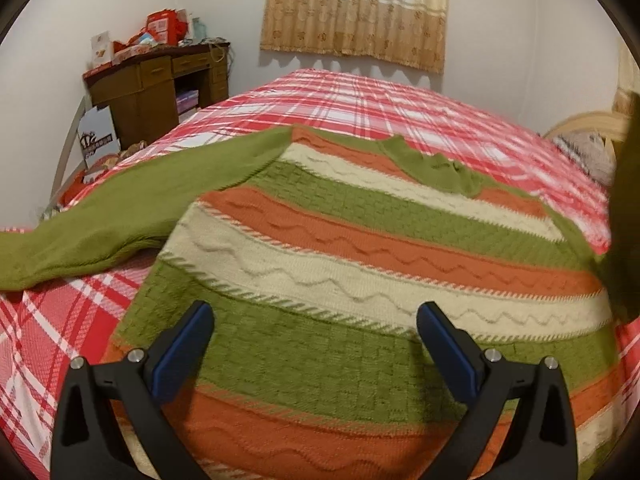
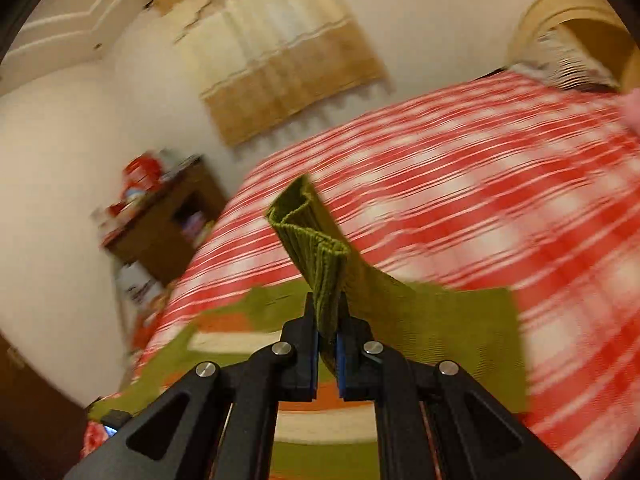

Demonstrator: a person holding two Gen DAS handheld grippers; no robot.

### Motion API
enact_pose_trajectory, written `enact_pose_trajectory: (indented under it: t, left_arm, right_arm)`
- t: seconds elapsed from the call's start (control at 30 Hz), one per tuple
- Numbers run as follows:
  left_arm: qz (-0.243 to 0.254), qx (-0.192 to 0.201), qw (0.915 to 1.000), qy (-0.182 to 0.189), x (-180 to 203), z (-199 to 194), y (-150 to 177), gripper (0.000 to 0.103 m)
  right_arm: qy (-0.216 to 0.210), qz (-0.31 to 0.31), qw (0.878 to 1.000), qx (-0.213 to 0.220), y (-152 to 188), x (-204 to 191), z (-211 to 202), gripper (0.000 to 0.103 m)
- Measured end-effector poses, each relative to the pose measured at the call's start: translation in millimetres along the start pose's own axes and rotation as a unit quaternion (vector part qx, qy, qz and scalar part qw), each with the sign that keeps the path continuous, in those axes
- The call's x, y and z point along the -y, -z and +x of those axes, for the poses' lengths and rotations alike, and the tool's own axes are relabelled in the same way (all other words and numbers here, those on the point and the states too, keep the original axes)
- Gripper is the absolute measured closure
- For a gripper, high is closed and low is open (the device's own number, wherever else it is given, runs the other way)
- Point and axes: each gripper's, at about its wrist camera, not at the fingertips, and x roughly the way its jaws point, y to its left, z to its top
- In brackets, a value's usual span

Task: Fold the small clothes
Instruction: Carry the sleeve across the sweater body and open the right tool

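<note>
Lying flat on the red-and-white plaid bed cover [image 1: 360, 100], the green, orange and cream striped knit sweater [image 1: 340, 240] spreads just beyond the left claw [image 1: 314, 320], whose jaws stand apart over its hem. Only the right wrist view shows the right claw [image 2: 327, 320] clamped on the sweater's ribbed green cuff [image 2: 316, 248], lifted off the bed.

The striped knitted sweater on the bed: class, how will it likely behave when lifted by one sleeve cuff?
Probably floppy: the green sleeve bends and trails down from the right claw instead of standing out. The thick cable-knit body of the sweater suggests some weight, so it may drag. The ribbed cuff looks grippy, unlikely to slip.
</note>
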Motion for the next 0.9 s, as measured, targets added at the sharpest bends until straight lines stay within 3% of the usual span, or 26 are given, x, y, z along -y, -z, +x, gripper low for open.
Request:
enact_pose_trajectory:
  t: [0.13, 0.33, 0.53, 0.9]
  left_arm:
    - [-0.037, 0.003, 0.9991, -0.018, -27, -16, -2, 0.0]
    - [-0.061, 0.049, 0.9925, -0.094, -71, -45, 7, 0.0]
    - [-0.07, 0.019, 0.9929, -0.094, -79, -18, 20, 0.0]
    - [-0.069, 0.031, 0.9926, -0.095, -80, -17, 24, 0.0]
  right_arm:
    - [-0.061, 0.006, 0.997, -0.04, 20, -53, 59, 0.097]
    - [-0.107, -0.018, 0.991, -0.082, 54, -118, 119, 0.097]
    - [-0.133, -0.022, 0.983, -0.126, 88, -158, 172, 0.097]
    - [-0.138, -0.059, 0.967, -0.207, 136, -178, 239, 0.093]
